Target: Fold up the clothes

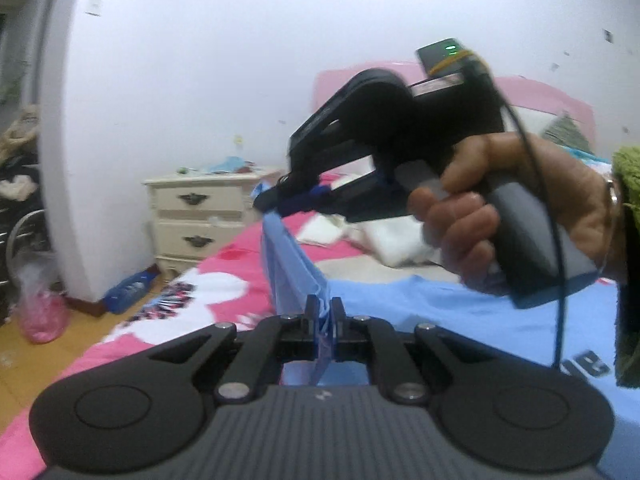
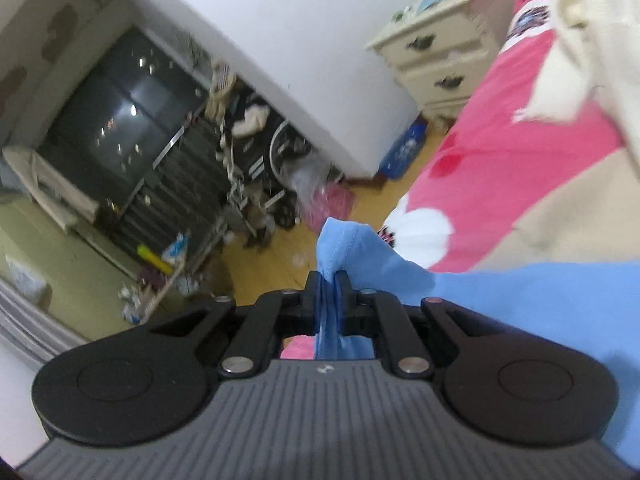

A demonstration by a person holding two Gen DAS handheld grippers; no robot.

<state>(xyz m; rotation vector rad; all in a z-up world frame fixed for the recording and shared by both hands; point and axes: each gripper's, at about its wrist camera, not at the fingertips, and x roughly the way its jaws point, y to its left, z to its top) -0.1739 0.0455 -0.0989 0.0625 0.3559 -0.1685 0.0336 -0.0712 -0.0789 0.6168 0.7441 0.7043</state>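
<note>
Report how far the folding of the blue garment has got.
Done: both grippers have hold of the blue garment; the left gripper and the right gripper are each shut on its edge. In hand: that edge hangs stretched between them above the pink bedspread, the rest lying flat. Left: no finished fold shows yet, and the white clothes further up the bed lie unfolded.

Home bedroom. Bed with pink flowered cover (image 1: 224, 280) at 6 o'clock, pink headboard (image 1: 552, 100) at 2 o'clock. Cream two-drawer nightstand (image 1: 200, 216) at 9 o'clock, against white wall (image 1: 240, 60). Wooden floor (image 2: 280, 256), dark night window (image 2: 116, 120), cluttered rack (image 2: 236, 148) beside it.
</note>
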